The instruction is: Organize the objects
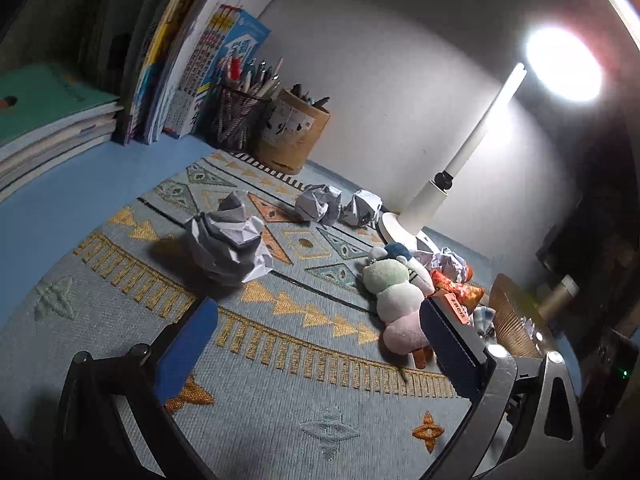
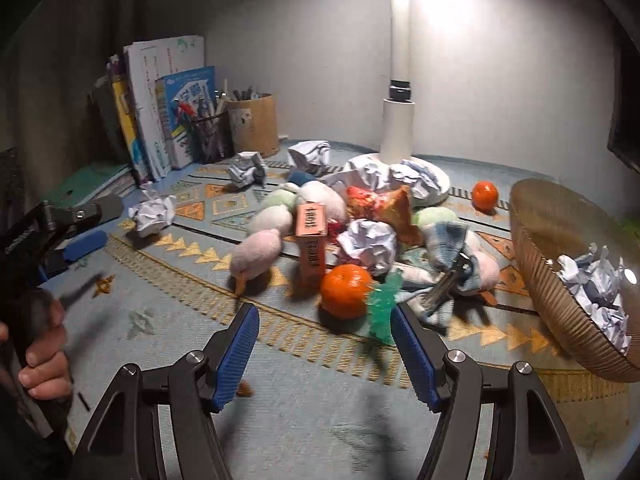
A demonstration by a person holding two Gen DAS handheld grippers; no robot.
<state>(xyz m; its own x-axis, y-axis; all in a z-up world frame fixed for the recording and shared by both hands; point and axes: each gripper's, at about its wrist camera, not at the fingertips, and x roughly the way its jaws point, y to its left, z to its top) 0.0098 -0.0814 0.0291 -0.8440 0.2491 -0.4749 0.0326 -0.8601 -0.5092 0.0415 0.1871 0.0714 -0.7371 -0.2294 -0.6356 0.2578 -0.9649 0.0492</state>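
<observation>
My left gripper is open over the patterned mat, and a large crumpled paper ball lies just beyond its fingertips. Two smaller paper balls sit farther back. My right gripper is open with nothing between its pads. Right ahead of it lie an orange and a green toy, the toy close to the right fingertip. Behind them is a heap: a pastel plush caterpillar, an orange box, a paper ball and a cloth with keys. The left gripper shows at the far left, near another paper ball.
A ribbed brown basket at the right holds crumpled paper. A white lamp base stands behind the heap, with a second orange beside it. Books and two pen holders line the back left. A hand grips the left handle.
</observation>
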